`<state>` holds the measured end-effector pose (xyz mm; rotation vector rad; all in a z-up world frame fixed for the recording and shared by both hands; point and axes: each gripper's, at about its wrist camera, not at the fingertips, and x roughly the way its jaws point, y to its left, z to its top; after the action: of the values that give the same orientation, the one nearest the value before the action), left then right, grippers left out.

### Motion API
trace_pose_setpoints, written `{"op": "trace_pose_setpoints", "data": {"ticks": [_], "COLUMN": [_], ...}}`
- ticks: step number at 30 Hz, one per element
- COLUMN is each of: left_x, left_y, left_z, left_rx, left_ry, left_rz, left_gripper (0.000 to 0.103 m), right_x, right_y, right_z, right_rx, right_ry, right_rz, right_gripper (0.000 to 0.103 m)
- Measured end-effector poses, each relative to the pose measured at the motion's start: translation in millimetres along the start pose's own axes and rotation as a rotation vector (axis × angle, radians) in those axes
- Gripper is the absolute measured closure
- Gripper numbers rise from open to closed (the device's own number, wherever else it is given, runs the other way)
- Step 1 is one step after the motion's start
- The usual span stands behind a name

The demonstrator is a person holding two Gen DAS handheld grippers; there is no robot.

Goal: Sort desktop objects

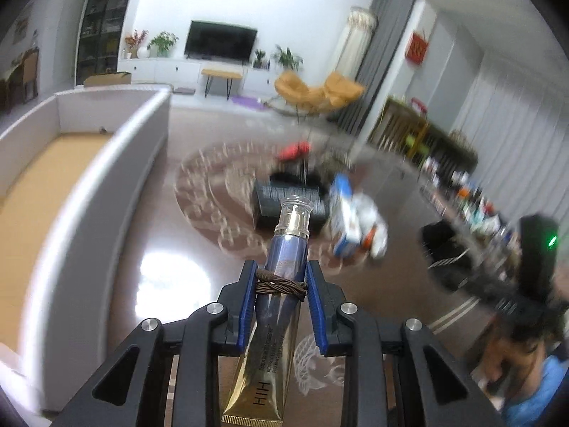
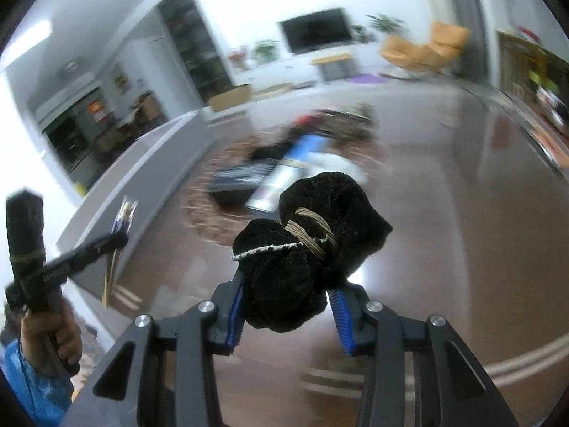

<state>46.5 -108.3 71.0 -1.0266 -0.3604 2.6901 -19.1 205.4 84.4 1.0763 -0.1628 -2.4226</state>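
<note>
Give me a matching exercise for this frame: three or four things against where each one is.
Things:
1. cosmetic tube
2. black velvet pouch
3. black box
4. white bin

Places:
A. lying on the table
B. between the right gripper's pads
C. standing at the table's left side
D. between the left gripper's pads

Pairs: 1-D, 2-B, 3-A, 4-C

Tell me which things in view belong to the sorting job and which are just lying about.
Job:
- cosmetic tube, held in the left gripper
- black velvet pouch, held in the right gripper
- white storage box
- pile on the table: dark box, blue-white carton

Lying about:
- television
- yellow chair
</note>
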Motion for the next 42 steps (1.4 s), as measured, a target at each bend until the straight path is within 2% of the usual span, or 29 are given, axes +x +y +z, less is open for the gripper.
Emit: {"op": "trace_pose_setpoints", "data": {"ticks": [3,6,9,12,14,17,19,21,22,23,24,25,26,27,29,32,36,40,42], "left_x": [-37,-78,-115,-133,-134,-116,-92,-62,-48,-37,-28,-25,-27,-30,-36,-47,-65,-84,-95], "left_y": [24,55,88,119,149,199,231,253,261,267,272,271,269,269,265,259,246,231,212], "left_z": [30,54,73,82,84,80,74,63,57,52,46,41,39,39,42,42,36,38,42], "left_rx": [-0.046,-0.075,-0.079,-0.073,-0.092,-0.18,-0.219,-0.226,-0.224,-0.225,-0.233,-0.238,-0.242,-0.247,-0.248,-0.238,-0.256,-0.257,-0.239], "left_ry": [-0.063,-0.121,-0.151,-0.13,-0.092,-0.006,0.093,0.23,0.294,0.345,0.386,0.387,0.369,0.356,0.314,0.257,0.166,0.073,0.024], "left_rz": [-0.005,0.024,0.087,0.171,0.237,0.283,0.31,0.381,0.427,0.46,0.483,0.484,0.475,0.469,0.491,0.531,0.559,0.566,0.545], "left_gripper": [0.076,0.076,0.076,0.076,0.076,0.076,0.076,0.073,0.07,0.055,0.041,0.041,0.037,0.025,0.012,0.011,0.011,0.011,0.011], "right_x": [13,29,43,61,81,118,146,177,190,204,212,218,221,221,220,209,188,154,139], "right_y": [54,116,182,249,292,338,361,378,385,394,398,401,402,403,405,399,378,332,307], "right_z": [23,47,67,85,93,95,90,78,70,61,54,47,40,35,29,28,38,41,40], "right_rx": [-0.086,-0.177,-0.269,-0.349,-0.409,-0.475,-0.514,-0.563,-0.595,-0.639,-0.664,-0.687,-0.713,-0.742,-0.779,-0.784,-0.729,-0.666,-0.639], "right_ry": [-0.001,0.001,-0.003,0.003,0.019,0.076,0.126,0.202,0.242,0.286,0.312,0.33,0.326,0.316,0.306,0.266,0.19,0.111,0.083], "right_rz": [0.084,0.177,0.262,0.339,0.364,0.367,0.353,0.328,0.294,0.244,0.22,0.207,0.196,0.183,0.171,0.173,0.192,0.183,0.158], "right_gripper": [0.061,0.061,0.061,0.061,0.061,0.061,0.061,0.058,0.05,0.029,0.018,0.006,0.005,0.005,0.005,0.005,0.002,0.0,0.0]}}
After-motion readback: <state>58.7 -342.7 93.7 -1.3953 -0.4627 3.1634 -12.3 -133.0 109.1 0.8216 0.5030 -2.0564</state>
